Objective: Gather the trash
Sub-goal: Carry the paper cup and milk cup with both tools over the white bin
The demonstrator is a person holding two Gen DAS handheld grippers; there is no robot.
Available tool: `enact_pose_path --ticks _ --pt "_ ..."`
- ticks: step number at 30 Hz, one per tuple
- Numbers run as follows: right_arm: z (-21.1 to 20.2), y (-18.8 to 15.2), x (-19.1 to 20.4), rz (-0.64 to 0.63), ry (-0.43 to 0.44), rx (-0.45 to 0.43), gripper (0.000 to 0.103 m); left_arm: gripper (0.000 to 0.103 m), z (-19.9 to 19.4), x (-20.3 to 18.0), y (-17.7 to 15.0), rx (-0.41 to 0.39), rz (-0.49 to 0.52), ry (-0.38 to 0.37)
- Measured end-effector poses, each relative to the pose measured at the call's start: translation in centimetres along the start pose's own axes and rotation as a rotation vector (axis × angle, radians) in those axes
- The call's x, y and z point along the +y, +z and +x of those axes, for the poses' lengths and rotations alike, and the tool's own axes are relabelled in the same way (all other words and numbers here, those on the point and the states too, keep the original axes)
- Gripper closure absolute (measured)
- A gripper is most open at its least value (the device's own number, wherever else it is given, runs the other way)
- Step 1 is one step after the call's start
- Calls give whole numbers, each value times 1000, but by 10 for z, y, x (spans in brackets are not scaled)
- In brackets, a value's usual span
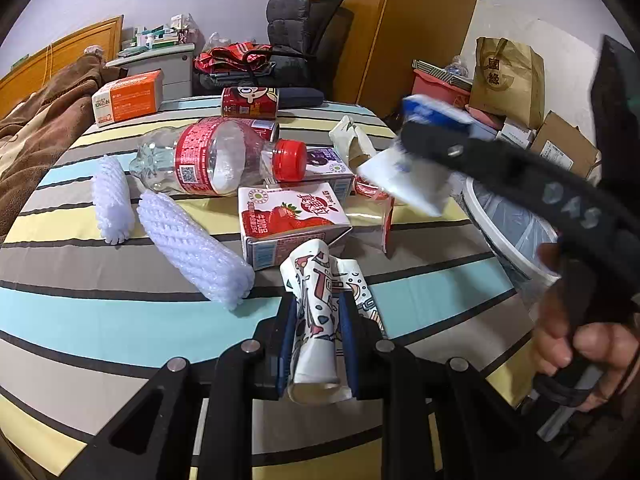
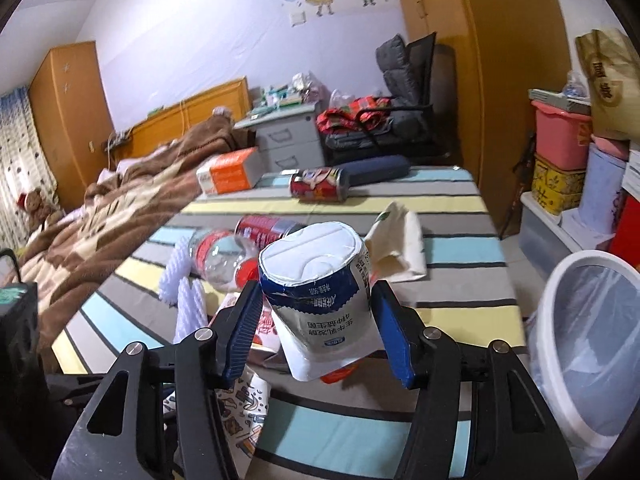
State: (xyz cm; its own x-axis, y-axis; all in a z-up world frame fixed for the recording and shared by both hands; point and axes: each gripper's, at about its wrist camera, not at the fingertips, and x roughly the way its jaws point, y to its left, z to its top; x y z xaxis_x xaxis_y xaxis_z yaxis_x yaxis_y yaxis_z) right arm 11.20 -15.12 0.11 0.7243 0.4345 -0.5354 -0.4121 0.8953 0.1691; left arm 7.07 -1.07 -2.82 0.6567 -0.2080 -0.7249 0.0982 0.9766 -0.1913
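My left gripper (image 1: pixel 318 308) is shut on a crushed patterned paper cup (image 1: pixel 316 320) low over the striped bedcover. My right gripper (image 2: pixel 316 300) is shut on a white and blue yogurt cup (image 2: pixel 320 292) and holds it above the bed; it shows blurred in the left wrist view (image 1: pixel 404 184). On the bed lie a strawberry milk carton (image 1: pixel 288 220), a clear plastic bottle with a red cap (image 1: pixel 216 156), two white foam nets (image 1: pixel 192 244), a red can (image 1: pixel 250 102) and a crumpled cream carton (image 2: pixel 400 240). A white bin with a plastic liner (image 2: pixel 588 344) stands to the right of the bed.
An orange and white box (image 1: pixel 128 98) lies at the bed's far left. A brown blanket (image 2: pixel 120 208) covers the left side. A grey drawer unit (image 2: pixel 288 140), a black chair (image 2: pixel 400 112) and stacked boxes with a paper bag (image 1: pixel 508 76) stand beyond.
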Motion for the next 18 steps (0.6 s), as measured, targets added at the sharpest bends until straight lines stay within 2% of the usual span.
enact_pose_path --ticks 4,7,9,10,11,16,18 --pt "-12 -1 -4 15 -14 -30 45 80 12 0 -6 48 -6 -2" --pt "-15 -4 -6 15 -26 -41 45 77 10 -5 -6 23 0 23" --pt "-19 -5 -9 24 -22 -49 45 53 13 -8 -6 27 4 43" --pt "-20 -5 -10 27 -23 -53 45 36 17 -8 -6 40 -6 47" --pt "-22 -6 -11 30 -30 -61 45 35 19 -8 -7 49 -14 44" --pt "-28 -10 -16 46 -38 -71 45 35 21 -10 -7 43 -40 58" --pt "-31 -12 -16 46 -42 -77 45 54 21 -11 -6 36 -42 40"
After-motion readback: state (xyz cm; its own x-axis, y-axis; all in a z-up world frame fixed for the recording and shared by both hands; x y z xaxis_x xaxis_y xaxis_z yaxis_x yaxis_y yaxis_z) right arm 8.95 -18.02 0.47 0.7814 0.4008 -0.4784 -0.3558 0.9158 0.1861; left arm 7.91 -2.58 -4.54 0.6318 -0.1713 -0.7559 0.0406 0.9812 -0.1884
